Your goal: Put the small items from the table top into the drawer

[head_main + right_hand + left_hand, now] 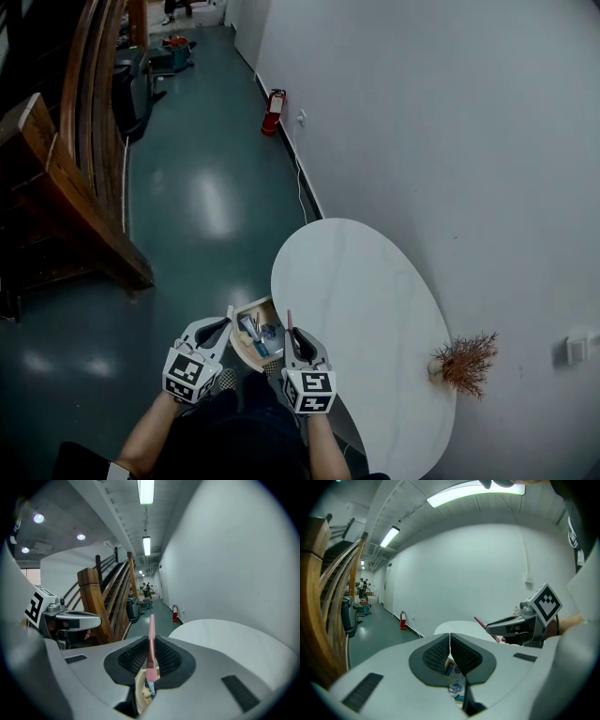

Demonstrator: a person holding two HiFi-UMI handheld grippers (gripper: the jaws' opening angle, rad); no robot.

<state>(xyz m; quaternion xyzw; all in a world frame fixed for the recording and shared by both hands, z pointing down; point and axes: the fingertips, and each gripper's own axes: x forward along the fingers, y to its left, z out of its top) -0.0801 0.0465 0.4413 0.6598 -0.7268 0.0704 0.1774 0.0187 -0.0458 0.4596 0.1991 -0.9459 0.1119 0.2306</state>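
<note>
A slim pink stick (151,634) stands upright between the pads of my right gripper (151,657), which is shut on it. In the head view the right gripper (293,334) hovers at the near edge of the white oval table top (366,281), over the open wooden drawer (240,354). The drawer holds several small items (255,336). My left gripper (221,326) hangs just left of the drawer; its jaws (450,654) meet with nothing between them. The left gripper view shows the right gripper (520,625) with the pink stick (480,621) poking forward.
A dried reddish plant (466,361) sits at the table's right edge against the white wall. A wooden staircase (66,187) stands to the left across the glossy green floor. A red fire extinguisher (273,111) stands by the wall farther down the corridor.
</note>
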